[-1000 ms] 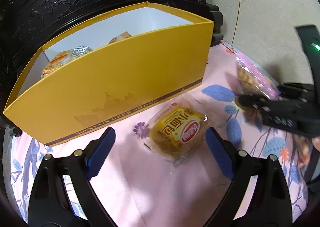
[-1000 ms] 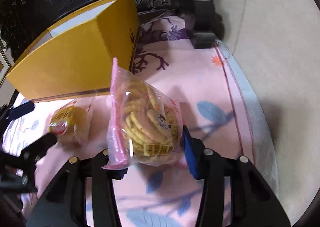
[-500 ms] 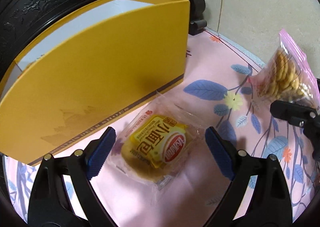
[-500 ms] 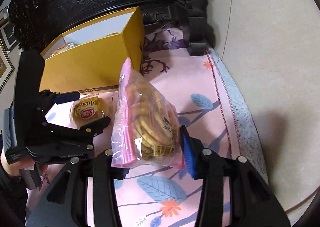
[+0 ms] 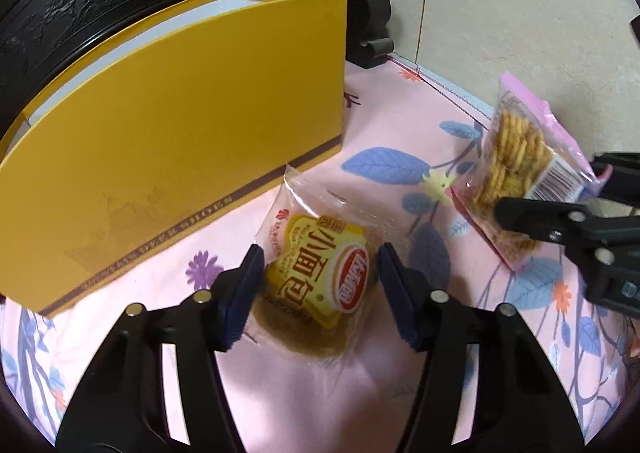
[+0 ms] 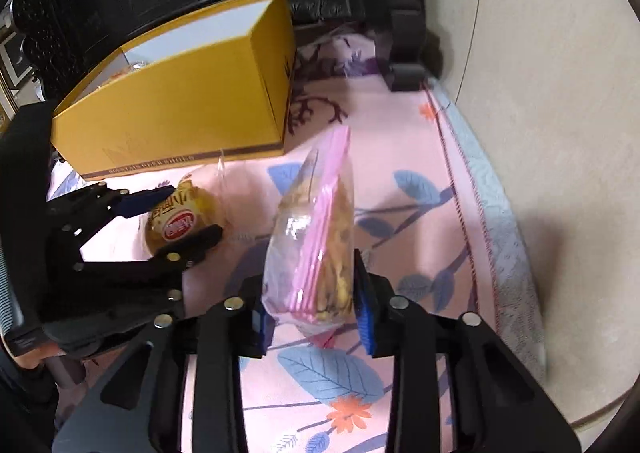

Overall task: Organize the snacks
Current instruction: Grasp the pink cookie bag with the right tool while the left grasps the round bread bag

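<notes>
In the left wrist view, the left gripper (image 5: 320,285) is straddling the small bread packet (image 5: 316,277), its blue ribbed pads pressing the crinkly clear wrapper after closing in; the packet is lying on the pink floral cloth (image 5: 400,125), just beside the smooth yellow cardboard box (image 5: 180,141). The cracker bag (image 5: 516,157) is hanging to the right, pinched by the right gripper (image 5: 560,197).

In the right wrist view, the right gripper (image 6: 316,317) is squeezing the glossy pink-edged cracker bag (image 6: 316,253) upright above the cloth (image 6: 400,141), its jaws having just tightened. The left gripper (image 6: 176,213) is clasping the round bread packet (image 6: 180,219) near the box (image 6: 180,109).
</notes>
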Tool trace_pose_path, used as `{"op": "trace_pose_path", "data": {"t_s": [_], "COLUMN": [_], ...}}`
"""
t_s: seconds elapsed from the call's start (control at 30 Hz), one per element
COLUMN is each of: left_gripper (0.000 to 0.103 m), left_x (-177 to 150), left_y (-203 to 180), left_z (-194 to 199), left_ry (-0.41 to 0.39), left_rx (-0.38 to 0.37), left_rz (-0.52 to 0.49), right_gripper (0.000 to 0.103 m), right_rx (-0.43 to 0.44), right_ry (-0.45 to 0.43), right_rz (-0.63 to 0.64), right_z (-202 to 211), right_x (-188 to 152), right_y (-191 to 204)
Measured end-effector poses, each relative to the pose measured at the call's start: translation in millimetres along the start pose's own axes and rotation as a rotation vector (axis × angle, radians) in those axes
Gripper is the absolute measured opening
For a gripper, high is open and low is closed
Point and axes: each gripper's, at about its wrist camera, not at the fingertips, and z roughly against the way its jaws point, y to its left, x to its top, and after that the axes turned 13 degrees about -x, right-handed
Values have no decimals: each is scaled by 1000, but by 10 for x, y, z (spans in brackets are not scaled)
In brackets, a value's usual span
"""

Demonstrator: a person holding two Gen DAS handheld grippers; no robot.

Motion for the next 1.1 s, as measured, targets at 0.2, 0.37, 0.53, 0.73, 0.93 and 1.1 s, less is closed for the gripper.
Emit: {"op": "trace_pose_path", "data": {"t_s": [0.2,0.37,0.53,0.73,0.93,1.1], "left_gripper": [51,48,47,46,46,45], "left_x": [-187,-342,-506,-659,-767,-886], "left_y": [-7,36,136,233,370,442], "left_z": [146,299,472,788,1106,1181], "left_ry": [-53,-81,-103,-159,-194,-184], "left_rx": [5,30,59,90,131,136], "left_rz": [48,108,178,240,279,307], "right_gripper": [27,27,27,27,27,27], "right_rx": [-2,7,26,58,93,111], "right_ry": [-24,-44,-60,-88,-110,-102], "right_rz": [-1,-10,6,32,61,88], "right_z": [22,78,168,368,510,541], "right_x": [-22,-59,-83,-103,-113,-142], "right_y": [17,28,129,276,489,659]}}
